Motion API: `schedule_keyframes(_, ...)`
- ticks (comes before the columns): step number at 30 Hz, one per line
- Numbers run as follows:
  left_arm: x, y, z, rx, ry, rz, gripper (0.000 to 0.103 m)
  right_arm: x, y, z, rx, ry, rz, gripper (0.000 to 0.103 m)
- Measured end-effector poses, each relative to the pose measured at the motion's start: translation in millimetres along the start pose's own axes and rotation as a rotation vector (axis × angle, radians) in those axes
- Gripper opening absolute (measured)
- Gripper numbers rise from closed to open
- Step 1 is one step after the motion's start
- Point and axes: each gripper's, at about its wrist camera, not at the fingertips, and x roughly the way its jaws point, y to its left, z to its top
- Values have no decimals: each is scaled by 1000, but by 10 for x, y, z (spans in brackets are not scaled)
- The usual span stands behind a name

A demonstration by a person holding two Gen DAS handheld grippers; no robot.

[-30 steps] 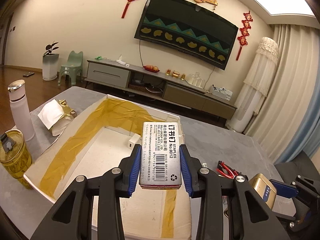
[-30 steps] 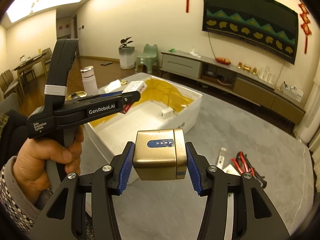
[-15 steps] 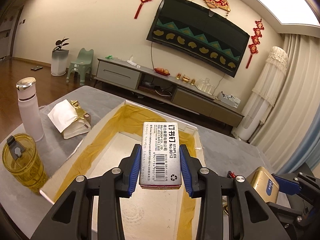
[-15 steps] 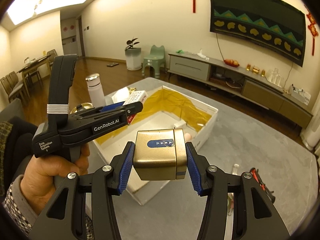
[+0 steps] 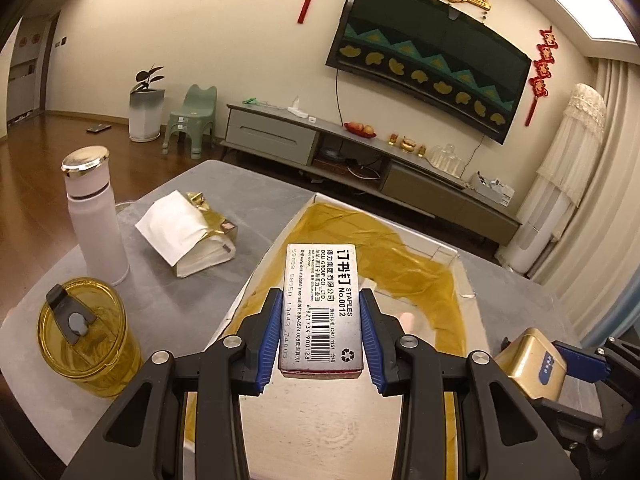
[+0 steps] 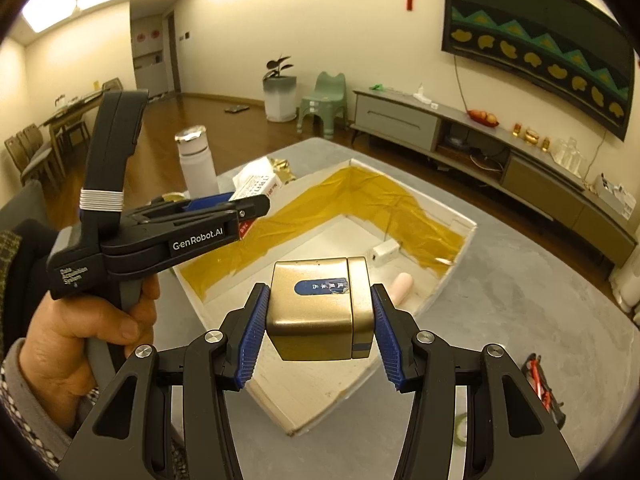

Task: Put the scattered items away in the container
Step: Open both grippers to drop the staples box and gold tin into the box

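Note:
My left gripper is shut on a staples box, white with a barcode, held over the near left part of the white foam box lined with yellow tape. In the right wrist view my right gripper is shut on a gold tin with a blue label, hanging above the foam box's near corner. Inside the box lie a white charger and a pale pink item. The left gripper and the hand holding it show at the left there.
On the grey table stand a white bottle, an amber cup with a lid and a white-and-gold bag, all left of the box. Red-handled pliers lie on the table to the right. A TV cabinet runs along the far wall.
Both grippers have moved forward and left over the foam box while holding their loads. The box now fills more of both views, and the pink item has come into sight.

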Motion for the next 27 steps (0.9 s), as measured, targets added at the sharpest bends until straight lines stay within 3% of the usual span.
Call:
schedule_keyframes(12,158,-7,-81,35,47,53,39,498,67,-58,-6,67,-22,53)
schedule_keyframes(15,213,20,-84,30,57,73,39,544,36,-91,0,71,8,54)
schedule_keyframes(16,226,36,-88,23,62,84,39,545,17,-100,4,69,14,54)
schedule_keyframes(19,268,86,-109,0,77,105,57,525,-86,-143,35,60,18,54)
schedule_keyframes(27,225,110,-91,-36,62,66,58,156,-352,-280,124,-2,57,54)
